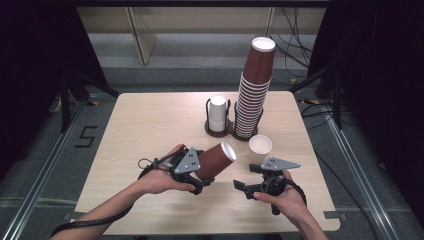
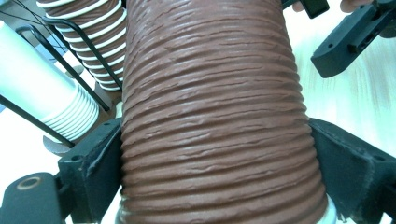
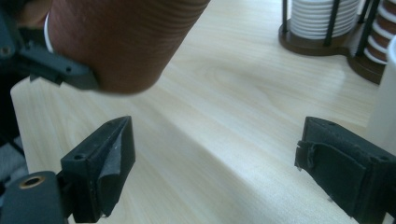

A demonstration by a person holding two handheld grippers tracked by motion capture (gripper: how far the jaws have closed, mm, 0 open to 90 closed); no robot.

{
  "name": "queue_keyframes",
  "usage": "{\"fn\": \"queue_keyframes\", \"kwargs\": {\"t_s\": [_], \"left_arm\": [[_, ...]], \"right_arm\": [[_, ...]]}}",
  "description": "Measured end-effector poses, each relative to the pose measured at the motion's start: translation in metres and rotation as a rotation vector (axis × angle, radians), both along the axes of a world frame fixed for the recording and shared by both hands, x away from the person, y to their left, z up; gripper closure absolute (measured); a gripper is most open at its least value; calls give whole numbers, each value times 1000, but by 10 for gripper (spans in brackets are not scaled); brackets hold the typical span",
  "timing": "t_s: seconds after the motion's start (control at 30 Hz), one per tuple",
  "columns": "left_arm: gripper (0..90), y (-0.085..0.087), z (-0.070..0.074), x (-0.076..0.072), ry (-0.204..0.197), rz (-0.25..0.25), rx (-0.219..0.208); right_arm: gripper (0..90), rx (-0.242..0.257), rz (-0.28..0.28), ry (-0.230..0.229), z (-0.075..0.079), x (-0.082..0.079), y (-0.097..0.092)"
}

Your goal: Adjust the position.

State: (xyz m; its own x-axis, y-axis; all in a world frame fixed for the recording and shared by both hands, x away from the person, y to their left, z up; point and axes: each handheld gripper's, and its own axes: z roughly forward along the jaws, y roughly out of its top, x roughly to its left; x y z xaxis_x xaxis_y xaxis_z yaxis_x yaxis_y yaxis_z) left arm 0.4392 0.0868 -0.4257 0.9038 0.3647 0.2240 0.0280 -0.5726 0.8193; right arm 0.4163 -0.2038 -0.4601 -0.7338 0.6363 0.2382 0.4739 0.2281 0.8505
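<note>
Two grippers work over a pale wooden table [image 1: 150, 125], one in each of the person's hands. At the left, the left hand [image 1: 157, 180] holds the left gripper [image 1: 192, 172], whose jaws are clamped on the sides of a brown ribbed paper cup [image 1: 215, 161]. The cup is tilted, lifted off the tabletop, with its white-lined mouth pointing up and to the right. In the left gripper view the cup's ridged wall [image 2: 219, 116] sits pressed between the two black jaws, one against each side.

Toward the middle of the table, at the far side, a dark wire holder [image 1: 218, 131] keeps a short stack of white cups [image 1: 217, 112], mouths down. Touching it on the right, a second holder carries a tall stack of brown cups [image 1: 255, 90] that leans a little to the right at its top.

Just in front of that tall stack, a single white cup [image 1: 260, 148] stands upright and open on the table.

At the right, the right hand [image 1: 285, 197] holds the right gripper [image 1: 250, 187], low over the table near the white cup. Its jaws stand wide apart with nothing between them; in the right gripper view bare tabletop [image 3: 224, 140] lies between the two pads [image 3: 114, 168], and the brown cup [image 3: 121, 42] hangs above at the upper left.
</note>
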Motion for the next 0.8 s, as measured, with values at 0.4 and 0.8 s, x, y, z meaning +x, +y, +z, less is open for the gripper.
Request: {"fn": "queue_keyframes", "kwargs": {"t_s": [0.4,0.8], "left_arm": [[105,5,0,0,12,-27,53],[105,6,3,-2,14,-90,152]], "right_arm": [[149,-114,123,1,-4,2,-2],[154,-185,226,19,-2,10,-4]]}}
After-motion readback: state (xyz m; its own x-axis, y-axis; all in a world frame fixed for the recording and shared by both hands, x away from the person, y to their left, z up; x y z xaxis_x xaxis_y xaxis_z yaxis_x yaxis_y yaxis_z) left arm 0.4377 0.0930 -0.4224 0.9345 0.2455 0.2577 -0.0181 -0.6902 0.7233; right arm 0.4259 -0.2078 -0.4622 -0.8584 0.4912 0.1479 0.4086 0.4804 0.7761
